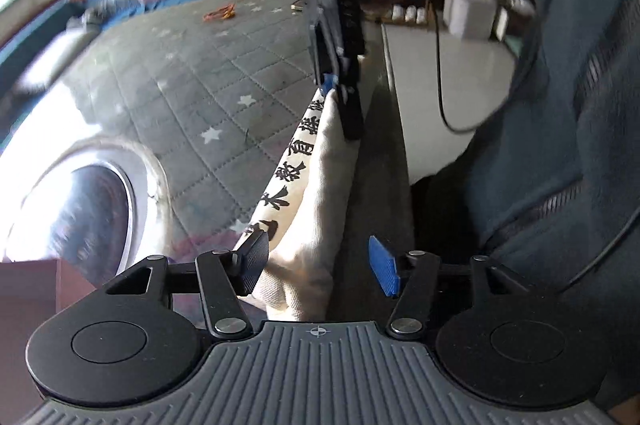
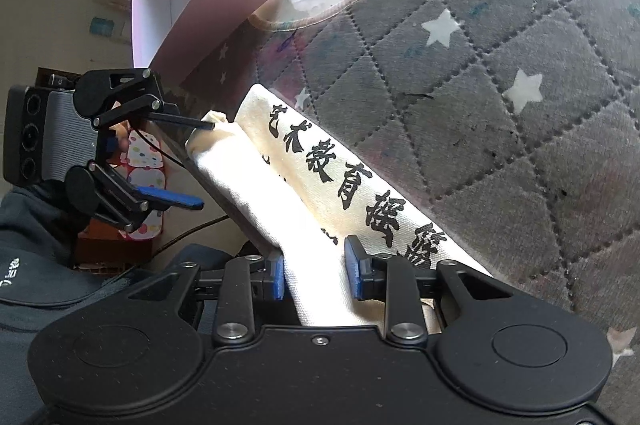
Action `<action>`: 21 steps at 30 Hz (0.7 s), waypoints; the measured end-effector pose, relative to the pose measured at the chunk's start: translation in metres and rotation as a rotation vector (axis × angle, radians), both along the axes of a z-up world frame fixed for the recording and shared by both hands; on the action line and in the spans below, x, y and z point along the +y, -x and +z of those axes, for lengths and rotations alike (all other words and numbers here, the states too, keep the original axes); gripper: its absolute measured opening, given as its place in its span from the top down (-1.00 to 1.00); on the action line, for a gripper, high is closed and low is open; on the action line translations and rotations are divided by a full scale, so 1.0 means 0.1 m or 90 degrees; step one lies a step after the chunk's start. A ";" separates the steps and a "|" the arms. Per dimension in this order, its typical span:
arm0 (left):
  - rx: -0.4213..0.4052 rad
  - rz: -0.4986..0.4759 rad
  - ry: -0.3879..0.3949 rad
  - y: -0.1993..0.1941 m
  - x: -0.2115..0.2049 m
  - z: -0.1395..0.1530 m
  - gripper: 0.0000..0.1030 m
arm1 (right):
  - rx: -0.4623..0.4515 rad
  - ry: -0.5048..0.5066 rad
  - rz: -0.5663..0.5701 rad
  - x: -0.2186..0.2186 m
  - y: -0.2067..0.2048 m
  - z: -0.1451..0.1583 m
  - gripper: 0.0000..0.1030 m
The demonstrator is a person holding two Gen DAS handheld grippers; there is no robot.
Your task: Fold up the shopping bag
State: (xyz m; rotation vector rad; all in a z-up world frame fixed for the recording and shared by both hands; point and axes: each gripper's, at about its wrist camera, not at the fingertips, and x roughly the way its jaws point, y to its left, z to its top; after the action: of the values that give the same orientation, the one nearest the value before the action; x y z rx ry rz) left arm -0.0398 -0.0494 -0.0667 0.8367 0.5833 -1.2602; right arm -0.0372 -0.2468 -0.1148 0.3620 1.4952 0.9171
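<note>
Canvas shopping bag (image 2: 320, 185): folded into a long strip on quilted bed cover (image 2: 520, 45) | left claw (image 1: 320, 265): wide, released | right claw (image 2: 316, 273): pinching bag end | remaining: fold strip shorter.

Black Chinese characters, incl. 教育, on shopping bag (image 2: 352, 193).

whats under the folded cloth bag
The cloth bag lies on a grey quilted mat with white stars. Whatever lies directly beneath the bag is covered.
</note>
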 end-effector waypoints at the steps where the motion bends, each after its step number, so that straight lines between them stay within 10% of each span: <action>1: -0.029 -0.007 -0.005 0.05 0.00 -0.02 -0.07 | -0.001 -0.001 0.001 0.00 0.00 0.00 0.41; 5: -0.129 -0.028 -0.013 0.20 0.02 -0.10 0.00 | -0.005 0.000 0.005 0.00 0.00 0.01 0.41; 21: -0.218 -0.042 -0.012 0.31 0.17 -0.26 0.15 | 0.025 -0.006 -0.006 -0.04 -0.05 -0.03 0.41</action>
State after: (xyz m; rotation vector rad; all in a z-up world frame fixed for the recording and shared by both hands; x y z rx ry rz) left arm -0.0706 -0.0320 -0.0924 1.0675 0.2957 -1.1378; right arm -0.0322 -0.2504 -0.1181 0.3963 1.5247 0.9140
